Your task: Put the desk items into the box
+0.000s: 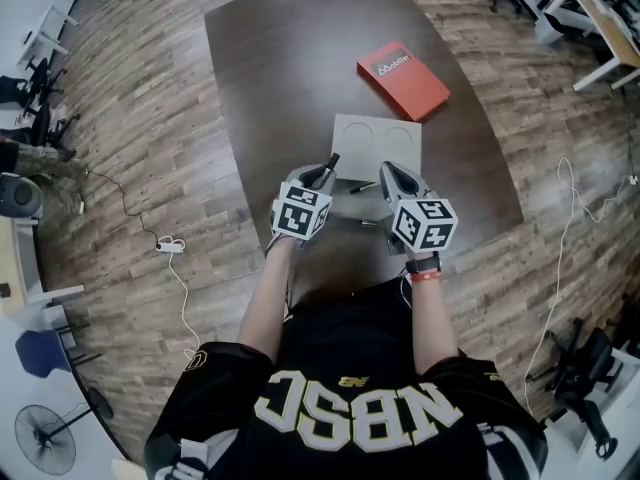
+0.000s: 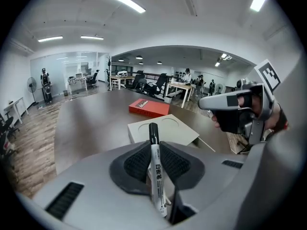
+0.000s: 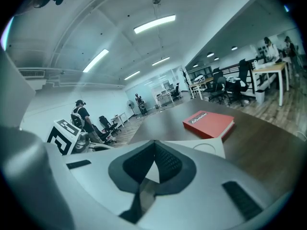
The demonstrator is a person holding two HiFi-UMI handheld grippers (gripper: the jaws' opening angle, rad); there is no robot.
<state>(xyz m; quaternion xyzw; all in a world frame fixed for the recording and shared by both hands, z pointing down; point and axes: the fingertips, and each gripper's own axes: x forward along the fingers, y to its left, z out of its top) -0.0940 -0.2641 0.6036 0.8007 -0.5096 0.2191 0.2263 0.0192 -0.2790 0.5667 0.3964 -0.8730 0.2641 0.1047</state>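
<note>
Left gripper (image 2: 153,150) clamped on white, black-capped marker (image 2: 156,174), presumably for transfer to flat grey box (image 2: 165,128), frame centre; right gripper (image 3: 154,147) closed, empty.

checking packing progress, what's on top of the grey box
Nothing lies on the grey box; only two round recesses show. Its near corners are hidden behind the left gripper and right gripper.

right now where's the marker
The marker is clamped in the left gripper, cap end sticking out past the pads, by the near left corner of the grey tray on the table.
</note>
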